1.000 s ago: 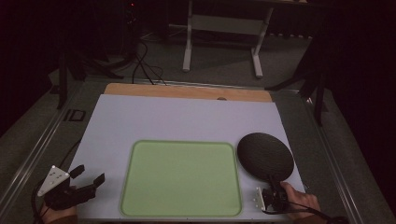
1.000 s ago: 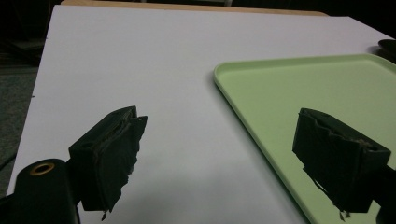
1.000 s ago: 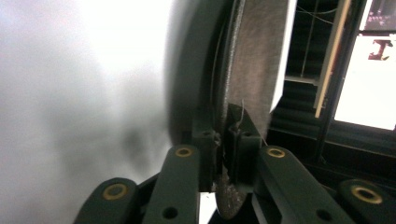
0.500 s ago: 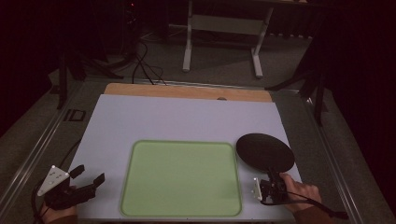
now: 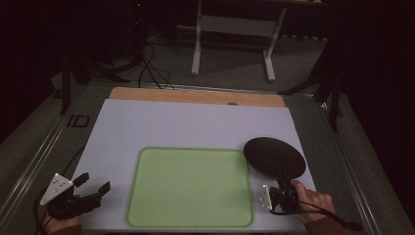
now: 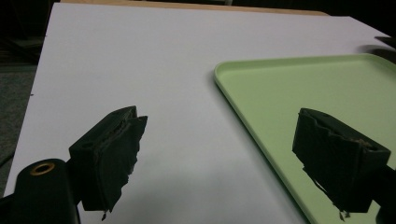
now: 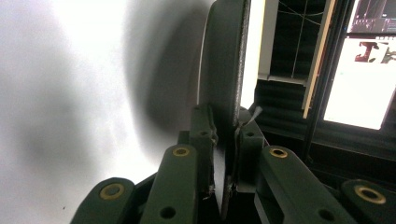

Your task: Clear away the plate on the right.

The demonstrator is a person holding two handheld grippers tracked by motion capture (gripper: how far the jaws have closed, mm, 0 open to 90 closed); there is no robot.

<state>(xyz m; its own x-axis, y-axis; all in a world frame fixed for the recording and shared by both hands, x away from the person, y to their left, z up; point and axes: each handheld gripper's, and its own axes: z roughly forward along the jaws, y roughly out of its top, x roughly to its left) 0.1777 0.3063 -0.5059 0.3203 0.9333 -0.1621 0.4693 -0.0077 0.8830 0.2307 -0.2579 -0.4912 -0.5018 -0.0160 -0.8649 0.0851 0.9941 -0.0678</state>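
Observation:
A black round plate hangs just above the white table top, right of the light green tray. My right gripper is shut on the plate's near rim, held by a hand at the table's front right. In the right gripper view the plate stands edge-on between the closed jaws, with its shadow on the white surface. At the front left corner my left gripper is open and holds nothing. Its own view has the two black fingertips wide apart over the bare white surface, the tray's rim to the right.
The white table top ends in a wooden strip at the far side. Behind it a grey stand and cables lie on the dark floor. A lit screen shows in the right gripper view.
The right gripper has carried the black plate a little leftward and away from the front edge, toward the tray. The left gripper has stayed put.

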